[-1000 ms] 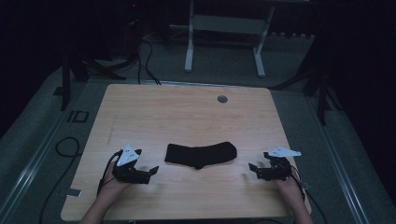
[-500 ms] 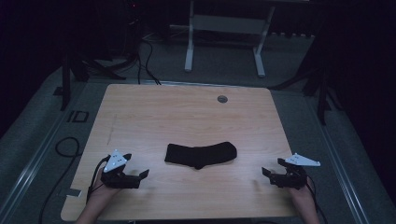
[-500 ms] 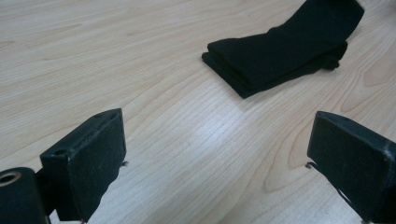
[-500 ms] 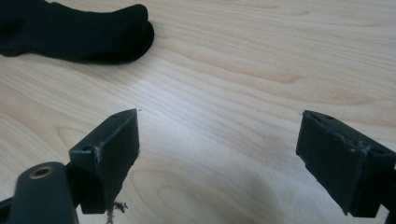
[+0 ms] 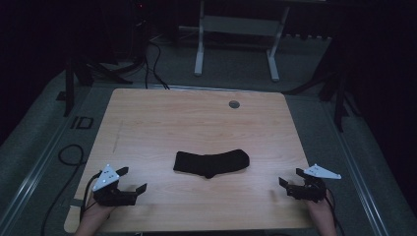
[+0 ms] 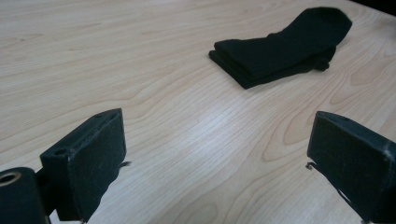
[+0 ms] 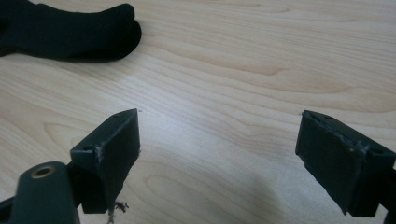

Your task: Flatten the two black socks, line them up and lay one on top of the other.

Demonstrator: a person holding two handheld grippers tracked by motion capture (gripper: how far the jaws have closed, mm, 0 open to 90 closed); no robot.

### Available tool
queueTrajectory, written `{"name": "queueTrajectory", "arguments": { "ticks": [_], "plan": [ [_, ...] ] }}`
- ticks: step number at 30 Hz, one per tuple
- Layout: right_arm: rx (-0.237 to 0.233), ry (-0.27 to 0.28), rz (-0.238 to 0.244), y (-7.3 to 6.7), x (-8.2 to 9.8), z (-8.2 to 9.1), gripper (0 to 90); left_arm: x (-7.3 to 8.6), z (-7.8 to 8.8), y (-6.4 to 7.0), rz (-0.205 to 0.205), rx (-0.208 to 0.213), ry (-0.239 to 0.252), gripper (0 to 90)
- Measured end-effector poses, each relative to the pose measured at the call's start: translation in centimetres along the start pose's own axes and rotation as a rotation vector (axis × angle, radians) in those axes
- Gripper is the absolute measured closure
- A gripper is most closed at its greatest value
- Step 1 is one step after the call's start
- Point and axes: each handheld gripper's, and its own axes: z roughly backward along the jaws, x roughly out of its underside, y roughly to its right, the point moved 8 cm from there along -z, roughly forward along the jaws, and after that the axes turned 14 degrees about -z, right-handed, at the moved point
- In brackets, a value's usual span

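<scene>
A folded black sock (image 5: 211, 162) is seen mid-table, well apart from both grippers. The left gripper (image 5: 134, 180) and right gripper (image 5: 290, 177) are held wide, gripping nothing.

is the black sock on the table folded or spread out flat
Folded. In the left gripper view the black sock shows stacked layers at its near edge, lying on the table.
</scene>
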Motion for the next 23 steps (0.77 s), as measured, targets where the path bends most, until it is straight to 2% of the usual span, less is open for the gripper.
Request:
{"name": "queueTrajectory", "arguments": {
  "ticks": [7, 11, 17, 23],
  "plan": [
    [0.022, 0.007, -0.004, 0.4, 0.1, -0.1, 13.6, 0.7, 1.8, -0.6, 0.017, -0.029, 0.044, 5.0],
    [0.028, 0.005, -0.002, 0.5, 0.2, -0.2, 13.6, 1.1, 2.5, -1.1, 0.026, -0.053, 0.043, 5.0],
    [0.03, 0.005, -0.014, 0.8, 0.3, -0.1, 13.8, 1.3, 2.8, -1.5, 0.037, -0.068, 0.055, 5.0],
    [0.032, -0.001, -0.018, 0.9, 0.4, -0.3, 13.8, 1.4, 2.6, -1.1, 0.012, -0.061, 0.045, 5.0]
  ]
}}
